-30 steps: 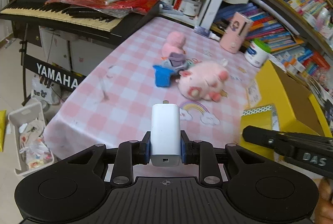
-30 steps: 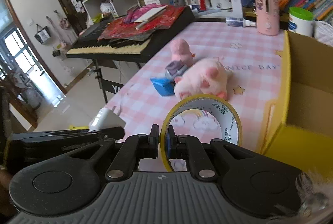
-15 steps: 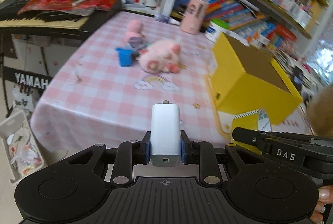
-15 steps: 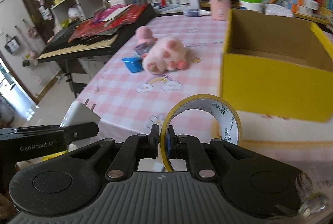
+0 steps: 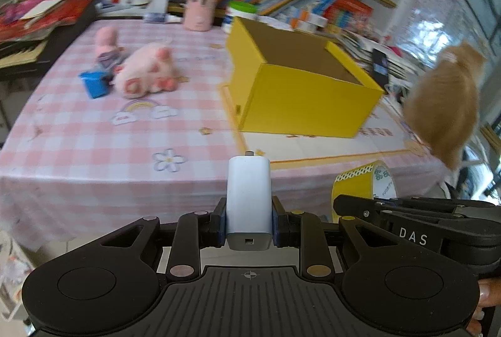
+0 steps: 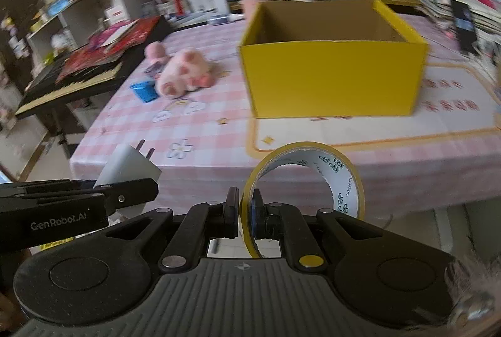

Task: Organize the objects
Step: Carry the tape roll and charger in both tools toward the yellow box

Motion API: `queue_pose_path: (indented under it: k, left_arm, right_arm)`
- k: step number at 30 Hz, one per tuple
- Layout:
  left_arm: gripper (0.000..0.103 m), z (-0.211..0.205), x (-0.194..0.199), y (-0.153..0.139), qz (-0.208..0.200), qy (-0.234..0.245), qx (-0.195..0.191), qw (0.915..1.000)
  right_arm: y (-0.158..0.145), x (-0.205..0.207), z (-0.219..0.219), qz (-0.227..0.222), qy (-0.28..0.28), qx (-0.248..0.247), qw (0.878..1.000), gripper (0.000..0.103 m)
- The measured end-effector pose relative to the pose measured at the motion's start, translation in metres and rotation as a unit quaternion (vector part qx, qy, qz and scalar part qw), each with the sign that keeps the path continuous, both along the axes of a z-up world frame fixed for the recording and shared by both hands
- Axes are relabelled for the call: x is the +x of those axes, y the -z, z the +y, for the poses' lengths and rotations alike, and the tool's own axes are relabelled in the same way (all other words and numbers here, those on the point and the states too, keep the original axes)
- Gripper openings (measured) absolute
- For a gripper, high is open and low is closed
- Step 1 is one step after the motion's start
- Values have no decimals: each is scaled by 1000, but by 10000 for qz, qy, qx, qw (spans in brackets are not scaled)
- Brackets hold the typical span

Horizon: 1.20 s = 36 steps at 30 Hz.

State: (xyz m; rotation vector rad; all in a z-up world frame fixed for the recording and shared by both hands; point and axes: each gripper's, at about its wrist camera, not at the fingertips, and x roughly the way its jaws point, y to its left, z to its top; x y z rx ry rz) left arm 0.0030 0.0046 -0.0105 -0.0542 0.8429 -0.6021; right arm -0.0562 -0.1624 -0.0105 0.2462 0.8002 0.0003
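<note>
Left wrist view, hard to see: the shelves, books and an orange furry thing [image 5: 444, 105] at 3 o'clock are blurry; I cannot tell what the furry thing is.
Left wrist view, jaws: the left gripper [image 5: 249, 222] is squeezed tight on a white plug charger [image 5: 249, 199], prongs pointing away.
Left wrist view, table things: yellow box [image 5: 300, 92] at 1 o'clock, pink plush pig [image 5: 144, 74] and blue block [image 5: 94, 83] at 11 o'clock.

Right wrist view, hard to see: the inside floor of the box is hidden by its front wall.
Right wrist view, jaws: the right gripper [image 6: 245, 213] pinches the yellow tape roll [image 6: 303, 180] by its rim, almost fully closed.
Right wrist view, neighbour: the charger sticks up at 9 o'clock, off the pink checked table [image 6: 219, 136].
</note>
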Motion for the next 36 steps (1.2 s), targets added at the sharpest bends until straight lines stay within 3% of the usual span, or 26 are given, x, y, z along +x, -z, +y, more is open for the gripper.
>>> queue_pose_path:
  k: [17,36]
  left_arm:
    - [24,-44,10,6,142,764,-34,9970]
    - [24,-79,30,1,38,771,33,9970]
  right_arm:
    - [-3,-21,-34,154,886,-213,9957,7]
    - [-7,2,-66,137,944,-250,9951,7]
